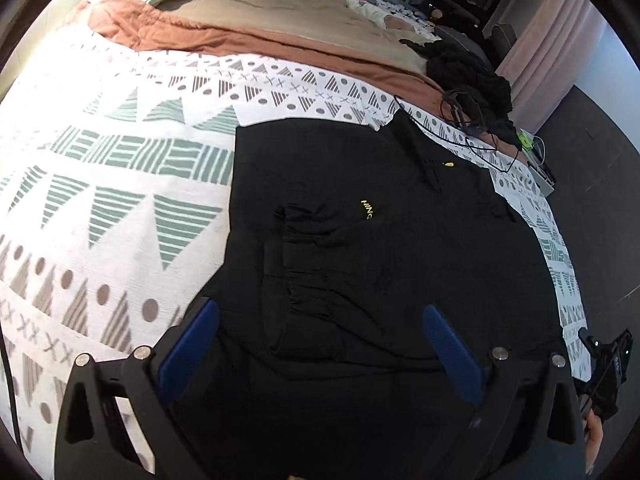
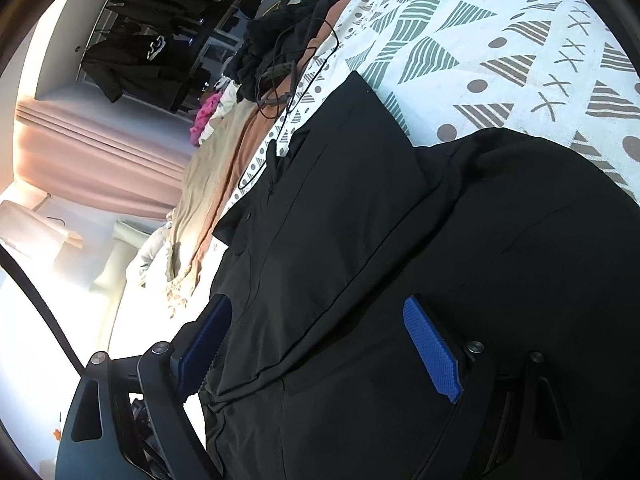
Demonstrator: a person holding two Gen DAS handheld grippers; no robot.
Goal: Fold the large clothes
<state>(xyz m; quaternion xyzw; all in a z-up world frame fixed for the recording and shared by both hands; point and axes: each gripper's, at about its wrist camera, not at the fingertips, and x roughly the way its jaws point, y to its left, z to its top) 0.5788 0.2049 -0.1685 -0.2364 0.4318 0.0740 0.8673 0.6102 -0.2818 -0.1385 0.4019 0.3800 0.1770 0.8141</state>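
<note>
A large black garment (image 1: 380, 240) with small yellow lettering lies spread on a bed with a white patterned cover (image 1: 100, 200). One part is folded in over its middle. My left gripper (image 1: 320, 312) is open just above the garment's near part, blue pads wide apart, holding nothing. In the right wrist view the same black garment (image 2: 400, 240) fills the lower frame. My right gripper (image 2: 316, 312) is open over it, blue pads apart, with the cloth passing beneath them. The right gripper also shows at the left wrist view's lower right edge (image 1: 608, 364).
A rust and tan blanket (image 1: 260, 28) lies across the far side of the bed. A pile of dark clothes (image 1: 468, 76) and a black cable (image 1: 472, 132) sit near the bed's right edge. Pink curtains (image 2: 92, 152) and hanging dark clothes (image 2: 140, 60) stand beyond the bed.
</note>
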